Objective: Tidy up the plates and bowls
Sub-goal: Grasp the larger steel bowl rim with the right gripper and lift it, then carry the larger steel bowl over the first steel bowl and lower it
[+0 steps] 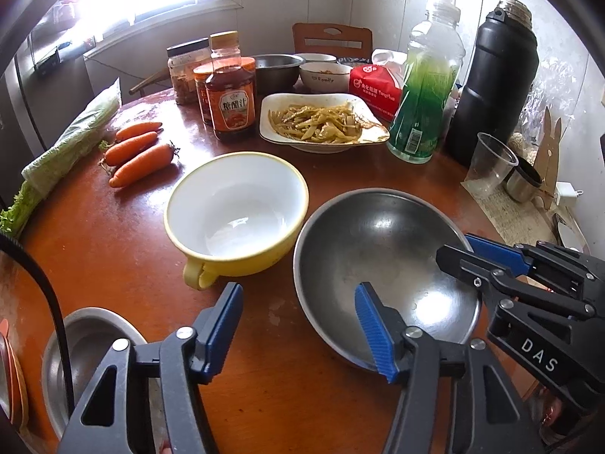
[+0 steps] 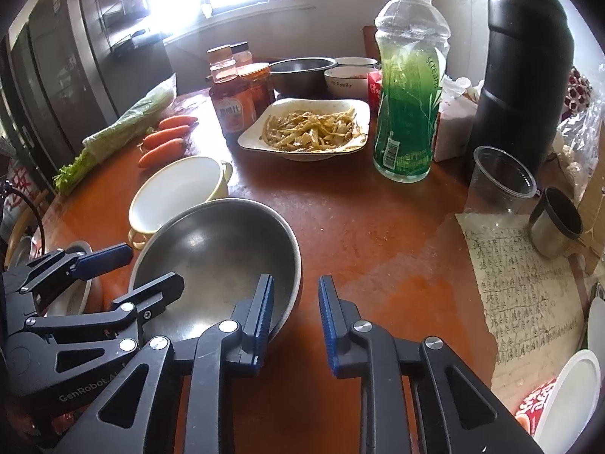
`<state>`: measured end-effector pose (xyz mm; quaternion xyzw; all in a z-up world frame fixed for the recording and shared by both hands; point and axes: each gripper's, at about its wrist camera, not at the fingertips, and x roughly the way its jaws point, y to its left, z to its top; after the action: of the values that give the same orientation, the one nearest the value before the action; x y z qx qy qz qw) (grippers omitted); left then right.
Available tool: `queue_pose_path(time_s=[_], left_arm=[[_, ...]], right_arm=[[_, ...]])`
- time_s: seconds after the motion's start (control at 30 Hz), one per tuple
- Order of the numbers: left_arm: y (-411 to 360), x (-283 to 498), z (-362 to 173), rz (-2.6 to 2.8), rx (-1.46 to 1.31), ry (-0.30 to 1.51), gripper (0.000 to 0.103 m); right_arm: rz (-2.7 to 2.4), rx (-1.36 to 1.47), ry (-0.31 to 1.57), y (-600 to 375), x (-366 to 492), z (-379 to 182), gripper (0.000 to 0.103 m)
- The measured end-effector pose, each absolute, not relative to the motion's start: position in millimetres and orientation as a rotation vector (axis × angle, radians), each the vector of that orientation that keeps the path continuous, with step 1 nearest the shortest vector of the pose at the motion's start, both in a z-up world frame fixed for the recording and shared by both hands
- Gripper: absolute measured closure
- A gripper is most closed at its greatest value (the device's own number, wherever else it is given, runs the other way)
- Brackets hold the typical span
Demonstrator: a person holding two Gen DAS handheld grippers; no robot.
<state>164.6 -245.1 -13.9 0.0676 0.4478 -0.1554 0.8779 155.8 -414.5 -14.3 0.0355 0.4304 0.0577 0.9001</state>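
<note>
Cluttered table (image 1: pixel 113 249): carrots (image 1: pixel 140 159), sauce bottle (image 1: pixel 230 102), food plate (image 1: pixel 321 123), flask (image 1: pixel 495 87). Yellow bowl (image 1: pixel 236 213) touches steel bowl (image 1: pixel 382 268). Left gripper (image 1: pixel 298 325) open, one finger (image 1: pixel 374 329) inside the near rim. Right gripper (image 2: pixel 295 325) straddles the rim w/ a gap, not clamped. Only right view shows handwritten paper (image 2: pixel 522 295)

Yellow-and-white bowl (image 1: pixel 236 212), grey steel bowl (image 1: pixel 382 265)
</note>
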Motion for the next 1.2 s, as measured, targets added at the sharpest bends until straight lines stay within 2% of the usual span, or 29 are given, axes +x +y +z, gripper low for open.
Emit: queue_pose_path(time_s=[0.23,0.37,1.2], left_arm=[[-246.9,168.1,-19.2,-0.347,0.116,0.966,0.057],[-250.6,166.4,-20.0,-0.365,0.113,0.972,0.064],[-219.2,151.0,15.2,-0.346,0.081,0.893,0.064]], right_arm=[[0.145,0.083,0.898,-412.5,161.7,-17.6,0.087],[0.144,0.084,0.892,-411.5,160.0,-16.5,0.087],[0.202,0.077,0.829,-382.1,147.1,17.4,0.089]])
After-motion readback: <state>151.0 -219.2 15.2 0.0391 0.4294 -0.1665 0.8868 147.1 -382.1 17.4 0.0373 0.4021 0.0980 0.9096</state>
